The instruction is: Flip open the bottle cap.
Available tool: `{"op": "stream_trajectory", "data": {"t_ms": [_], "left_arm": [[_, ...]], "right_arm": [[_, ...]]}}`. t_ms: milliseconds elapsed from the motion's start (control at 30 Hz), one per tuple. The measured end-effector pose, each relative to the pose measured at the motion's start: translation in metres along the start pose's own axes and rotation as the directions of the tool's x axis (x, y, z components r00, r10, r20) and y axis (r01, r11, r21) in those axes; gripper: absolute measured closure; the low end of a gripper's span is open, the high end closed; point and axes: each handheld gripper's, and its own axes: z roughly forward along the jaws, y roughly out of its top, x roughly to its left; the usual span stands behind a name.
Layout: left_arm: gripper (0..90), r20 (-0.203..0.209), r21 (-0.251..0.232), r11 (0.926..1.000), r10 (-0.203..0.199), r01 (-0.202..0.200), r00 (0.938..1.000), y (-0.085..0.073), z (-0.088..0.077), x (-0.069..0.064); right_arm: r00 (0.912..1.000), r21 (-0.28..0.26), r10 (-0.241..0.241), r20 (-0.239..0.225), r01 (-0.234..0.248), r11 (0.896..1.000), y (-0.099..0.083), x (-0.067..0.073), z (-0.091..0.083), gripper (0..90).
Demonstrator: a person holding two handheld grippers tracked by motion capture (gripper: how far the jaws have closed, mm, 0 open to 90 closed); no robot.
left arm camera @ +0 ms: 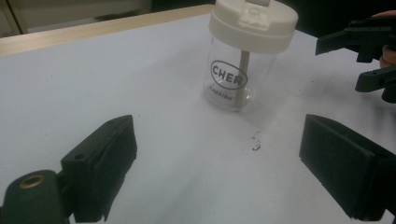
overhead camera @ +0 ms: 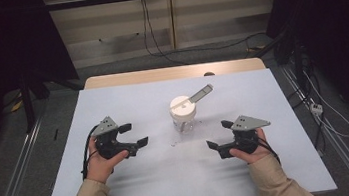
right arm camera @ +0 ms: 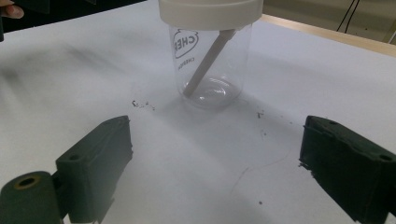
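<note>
A clear plastic jar (overhead camera: 184,119) (left arm camera: 231,79) (right arm camera: 211,65) with a cream lid (overhead camera: 183,106) stands upright near the middle of the white table. A flat stick (overhead camera: 197,95) pokes out through the lid and leans inside the jar. My left gripper (overhead camera: 134,135) (left arm camera: 217,172) is open to the jar's left, jaws pointing toward it, nothing between them. On the jar's right, my right gripper (overhead camera: 220,135) (right arm camera: 215,172) is open too, aimed at the jar with empty jaws. Both stand a short way off the jar.
The white table top (overhead camera: 128,103) has a wooden strip (overhead camera: 174,73) along its far edge. Small dark specks (left arm camera: 256,142) (right arm camera: 140,104) lie on the table near the jar's base. Cables run across the floor beyond the table.
</note>
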Motion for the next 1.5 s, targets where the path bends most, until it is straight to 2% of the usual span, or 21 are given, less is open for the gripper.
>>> {"op": "stream_trajectory", "data": {"t_ms": [267, 533, 800, 933, 1100, 1133, 1500], "left_arm": [[10.6, -0.001, 0.004, 1.0000, -0.004, 0.004, 1.0000, -0.007, -0.006, 0.000], [9.7, -0.024, 0.003, 0.9999, -0.014, 0.014, 0.9996, -0.013, -0.015, 0.003], [9.7, -0.039, 0.008, 0.9999, -0.007, 0.007, 0.9992, -0.019, -0.023, 0.004], [9.7, -0.044, 0.014, 0.9998, -0.010, 0.011, 0.9990, -0.022, -0.025, 0.005], [9.7, -0.052, 0.021, 0.9998, 0.007, -0.006, 0.9986, -0.026, -0.030, 0.006], [9.7, -0.052, 0.019, 0.9998, -0.003, 0.004, 0.9986, -0.027, -0.031, 0.005], [9.5, -0.070, 0.021, 0.9998, -0.004, 0.006, 0.9976, -0.036, -0.043, 0.008]], "right_arm": [[1.0000, 0.002, 0.002, 0.005, -0.002, 1.000, -0.008, -0.001, -0.012, 8.7], [0.9999, 0.001, 0.003, 0.011, -0.003, 1.000, -0.014, -0.003, -0.023, 9.1], [0.9996, -0.004, 0.014, 0.026, -0.014, 1.000, -0.019, -0.006, -0.032, 9.1], [0.9993, 0.000, 0.016, 0.032, -0.016, 1.000, -0.022, -0.008, -0.036, 9.1], [0.9990, -0.003, 0.019, 0.040, -0.019, 1.000, -0.024, -0.009, -0.040, 9.2], [0.9990, -0.002, 0.021, 0.040, -0.021, 1.000, -0.025, -0.009, -0.041, 9.1], [0.9985, 0.002, 0.020, 0.050, -0.020, 1.000, -0.029, -0.009, -0.046, 9.3]]}}
